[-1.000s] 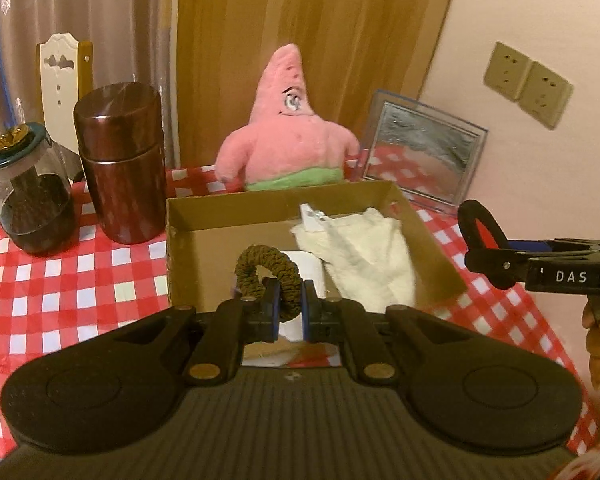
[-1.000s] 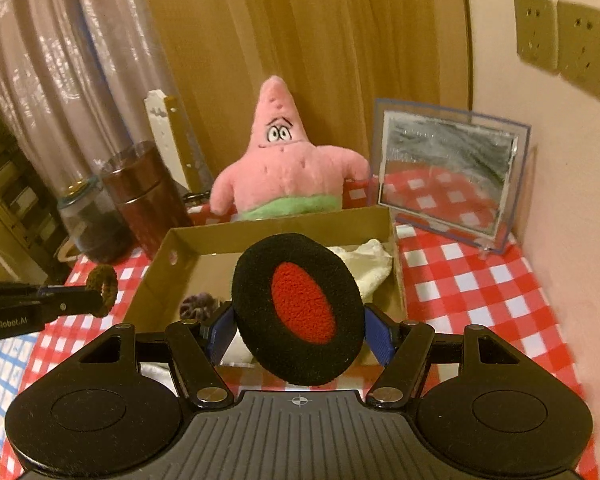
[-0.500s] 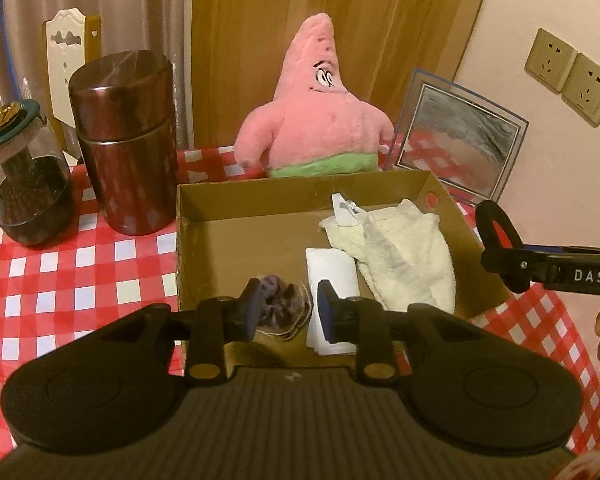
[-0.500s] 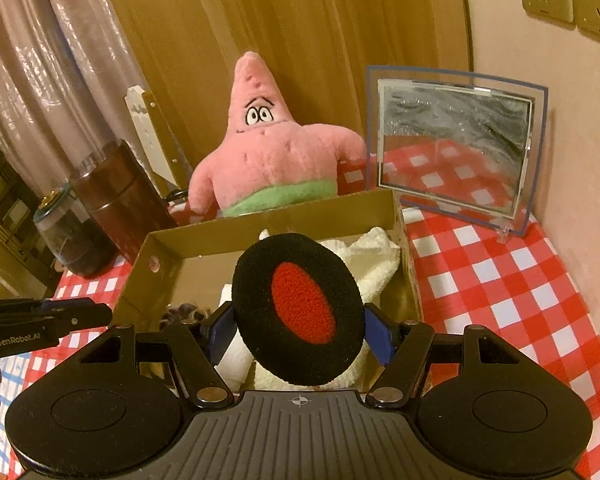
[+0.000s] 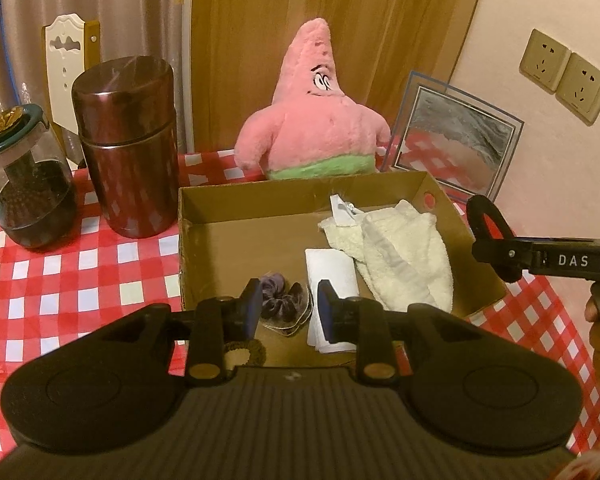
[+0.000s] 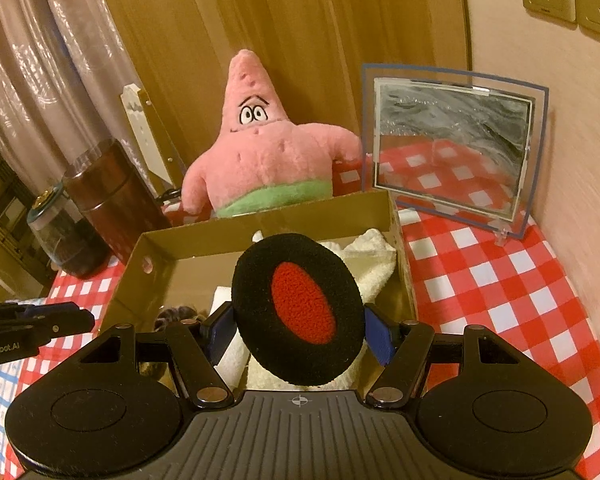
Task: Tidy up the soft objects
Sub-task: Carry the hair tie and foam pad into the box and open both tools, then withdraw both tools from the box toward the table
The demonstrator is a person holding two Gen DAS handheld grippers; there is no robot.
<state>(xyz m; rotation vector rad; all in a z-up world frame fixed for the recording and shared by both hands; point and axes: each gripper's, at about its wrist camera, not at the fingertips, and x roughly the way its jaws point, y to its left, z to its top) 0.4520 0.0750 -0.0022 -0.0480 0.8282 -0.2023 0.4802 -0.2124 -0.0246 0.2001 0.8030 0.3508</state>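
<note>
A cardboard box sits on the checked table and holds a cream towel, a white folded cloth, a purple scrunchie and a brown scrunchie near its front wall. My left gripper is open and empty above the box's front edge. My right gripper is shut on a black pad with a red centre, held over the box. The right gripper also shows in the left wrist view. A pink starfish plush stands behind the box.
A dark brown canister and a glass jar stand left of the box. A framed picture leans at the back right near the wall. A wooden panel and curtain rise behind the table.
My left gripper opened and let go of the brown scrunchie, which now lies in the box's front. Both grippers have moved closer over the box.
</note>
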